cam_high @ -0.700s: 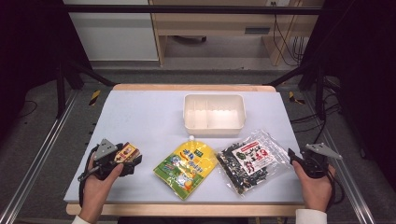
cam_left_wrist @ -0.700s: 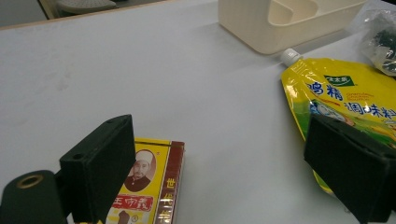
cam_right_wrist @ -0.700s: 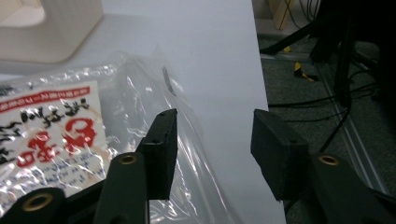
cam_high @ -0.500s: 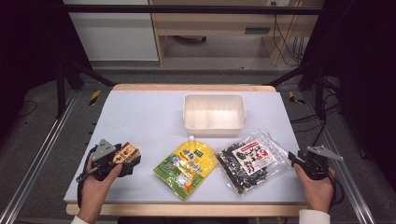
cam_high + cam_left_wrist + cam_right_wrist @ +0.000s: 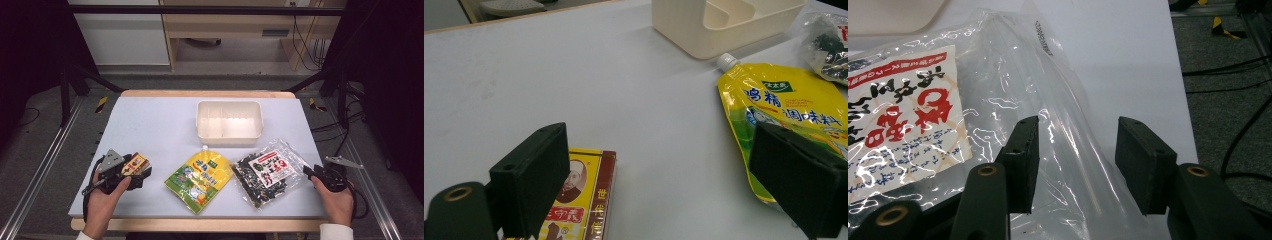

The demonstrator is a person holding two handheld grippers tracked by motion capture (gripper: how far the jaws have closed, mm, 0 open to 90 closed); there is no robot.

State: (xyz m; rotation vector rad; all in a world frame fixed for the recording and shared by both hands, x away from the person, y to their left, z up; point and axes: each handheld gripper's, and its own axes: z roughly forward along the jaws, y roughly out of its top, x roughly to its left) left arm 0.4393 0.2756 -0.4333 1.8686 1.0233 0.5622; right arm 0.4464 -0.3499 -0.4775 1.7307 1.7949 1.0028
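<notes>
Bench [image 5: 150, 120]: pale grey top with a wooden front edge; the person's hands come in at its near left and near right corners.
Left gripper [image 5: 664, 185]: held low near the bench's near left corner, fingers [image 5: 531, 177] wide apart and holding nothing; one finger stands over the end of the small box, the other over the lower part of the yellow pouch.
Small box [image 5: 581, 200]: yellow and dark red, printed with a portrait, flat on the bench just under the left gripper.
Yellow pouch [image 5: 200, 177]: spouted, white cap pointing toward the tray, lying flat near the middle of the front edge.
Tray [image 5: 229, 121]: cream, with dividers inside, toward the middle of the bench, just beyond the pouch's cap.
Clear bag [image 5: 267, 172]: dark contents and a white-and-red label, flat on the bench right of the pouch, near the front right corner.
Right gripper [image 5: 1075, 165]: at the bench's near right edge, fingers [image 5: 1023, 160] apart, with the clear edge of the bag lying beneath and between them; whether they touch the film cannot be told.
</notes>
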